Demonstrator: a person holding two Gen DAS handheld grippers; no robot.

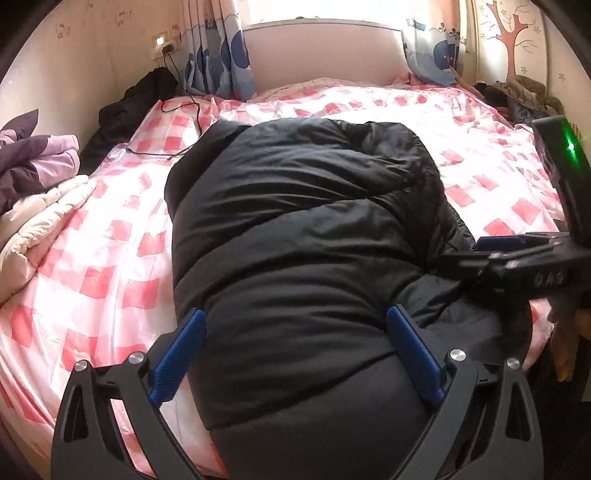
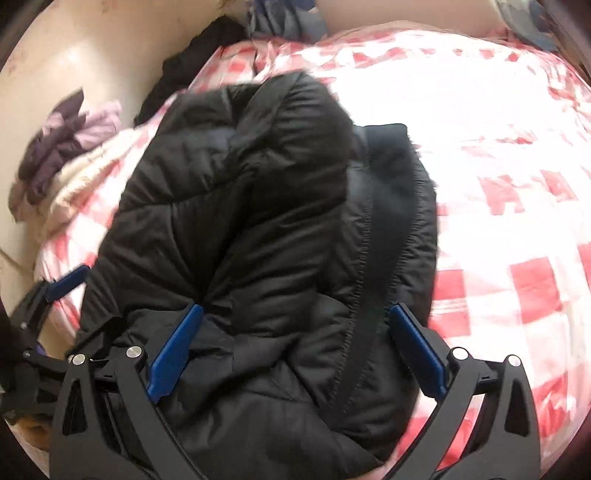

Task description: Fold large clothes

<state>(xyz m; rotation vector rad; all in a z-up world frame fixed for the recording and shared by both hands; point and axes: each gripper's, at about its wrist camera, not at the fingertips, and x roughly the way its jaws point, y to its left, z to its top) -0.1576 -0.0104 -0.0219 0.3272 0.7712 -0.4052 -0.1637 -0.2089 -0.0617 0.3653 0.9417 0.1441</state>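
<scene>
Black puffer jacket [image 1: 303,229] folded on bed [image 1: 110,229]: bulky, soft, slippery.
Left gripper [image 1: 295,332] and right gripper [image 2: 295,325] both spread wide, nothing gripped; advise grasping hem edges.

Your light comes from the window [image 1: 321,11] at the top centre of the left wrist view, and it is blown out to plain white. Daylight glares off the glossy checked bed cover [image 1: 122,236], washing out the pink squares — worst in the upper right of the right wrist view. The black padded coat [image 2: 258,229] reads very dark, its seams barely showing. The right wrist view is smeared with motion blur, the left one sharper. Both frames bend strongly at the edges, with dark corners; a green lamp [image 1: 570,147] flares at the right edge.
</scene>
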